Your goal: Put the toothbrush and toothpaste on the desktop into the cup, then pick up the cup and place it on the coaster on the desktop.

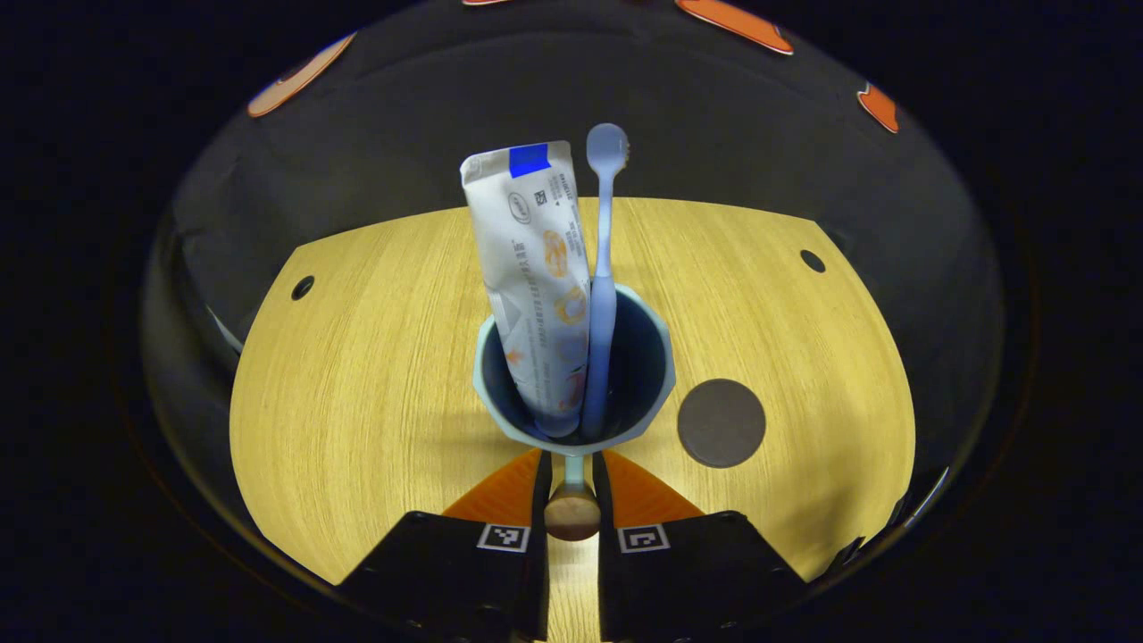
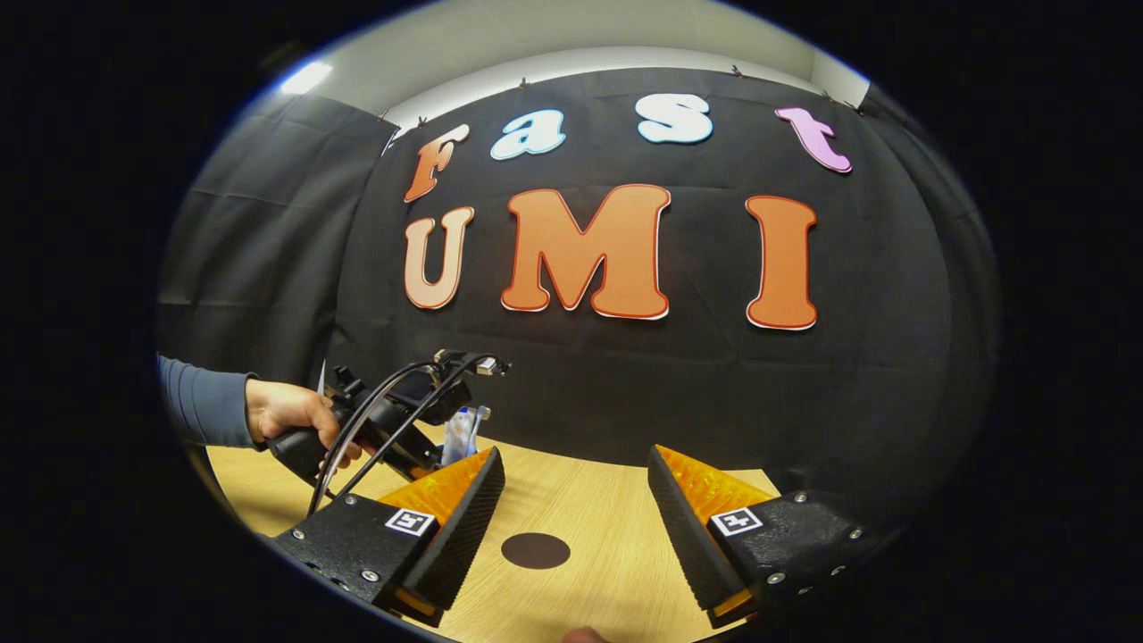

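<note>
In the left gripper view, we see the cup (image 1: 573, 371) standing near the middle of the desktop (image 1: 357, 357), a little toward its near edge. The toothpaste (image 1: 534, 268) and the toothbrush (image 1: 603, 268) are both inside it already, upright and leaning lightly, the brush head at the top. So we judge the first part of the task as done. The left gripper (image 1: 571, 487) has its two fingers closed on the handle (image 1: 571, 505) of the cup, one finger on each side, and the handle has a rounded wooden-looking end (we cannot tell if the cup is lifted or if it rests on the desktop). The coaster (image 1: 721, 422), a dark round disc, lies just beside the cup, toward the right edge of the desktop in this view, and nothing is on it. What is left, in our judgement, is to carry the cup over and set it down on the coaster.

In the right gripper view, the right gripper (image 2: 576, 513) is wide open and holds nothing, above the near edge of the desktop (image 2: 616, 572). The coaster (image 2: 536, 550) lies bare between its fingers, farther off. At the left side a hand (image 2: 290, 415) in a sleeve holds the left gripper (image 2: 429, 446), and behind it a small part of the toothpaste (image 2: 461, 433) can be seen.
</note>
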